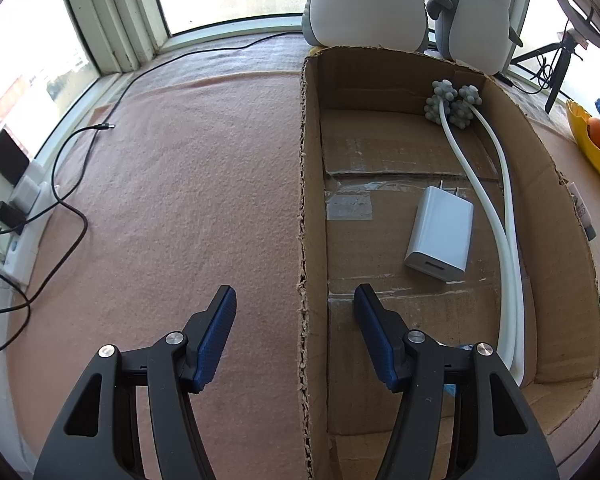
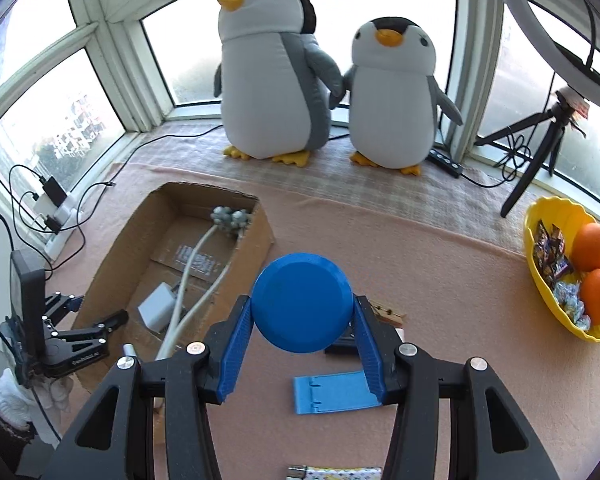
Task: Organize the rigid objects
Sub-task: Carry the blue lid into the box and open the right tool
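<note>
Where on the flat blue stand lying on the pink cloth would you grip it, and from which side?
Come from above and close the hand-held gripper across the blue stand's two long edges. It lies flat on the cloth, so only its thin sides offer opposing faces, and its short width looks narrow enough for the open fingers.

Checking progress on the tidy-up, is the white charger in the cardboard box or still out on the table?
In. The white charger lies flat on the cardboard box floor, beside the white massager.

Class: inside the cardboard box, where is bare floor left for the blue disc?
Bare floor runs along the cardboard box's left wall, left of the white charger. The right side is crowded by the white-handled massager. The right gripper holds the blue disc.
</note>
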### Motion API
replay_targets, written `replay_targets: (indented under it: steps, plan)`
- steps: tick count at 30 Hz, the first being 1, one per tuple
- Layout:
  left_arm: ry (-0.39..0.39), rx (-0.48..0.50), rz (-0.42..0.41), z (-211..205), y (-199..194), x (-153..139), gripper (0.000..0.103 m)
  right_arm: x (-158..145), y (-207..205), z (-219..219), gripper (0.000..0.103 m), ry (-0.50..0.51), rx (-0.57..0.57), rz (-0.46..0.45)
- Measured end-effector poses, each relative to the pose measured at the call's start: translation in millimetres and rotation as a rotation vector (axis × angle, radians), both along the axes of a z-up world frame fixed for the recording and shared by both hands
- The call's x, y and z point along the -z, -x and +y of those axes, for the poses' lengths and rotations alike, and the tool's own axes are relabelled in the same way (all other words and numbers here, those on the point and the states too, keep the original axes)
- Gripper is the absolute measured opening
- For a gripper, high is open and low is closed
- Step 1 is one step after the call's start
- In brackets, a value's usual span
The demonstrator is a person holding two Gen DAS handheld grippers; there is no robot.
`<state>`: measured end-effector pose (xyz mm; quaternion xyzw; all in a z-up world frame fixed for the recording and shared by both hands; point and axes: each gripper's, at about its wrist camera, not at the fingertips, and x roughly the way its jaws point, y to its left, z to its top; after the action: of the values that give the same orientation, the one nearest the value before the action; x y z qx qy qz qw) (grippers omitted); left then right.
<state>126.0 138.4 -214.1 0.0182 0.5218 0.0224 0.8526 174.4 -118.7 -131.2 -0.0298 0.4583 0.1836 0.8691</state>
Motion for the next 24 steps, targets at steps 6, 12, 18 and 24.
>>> replay_targets:
  steps: [6,12,18,24]
  plan:
    - [-0.008,0.007,-0.004,-0.4,0.3,-0.3,0.061,1.3,-5.5,55.6,0.046,-0.027,-0.071,0.001]
    - [-0.003,0.009,-0.004,0.7,-0.3,-0.1,0.061,18.5,-13.0,98.6,0.046,-0.037,-0.117,0.034]
    - [-0.002,0.009,-0.004,1.0,-0.4,0.0,0.061,33.0,-22.9,131.8,0.046,-0.012,-0.147,0.055]
    - [0.0,0.009,-0.004,1.3,-0.3,0.1,0.061,43.3,-33.9,145.5,0.046,-0.011,-0.145,0.084]
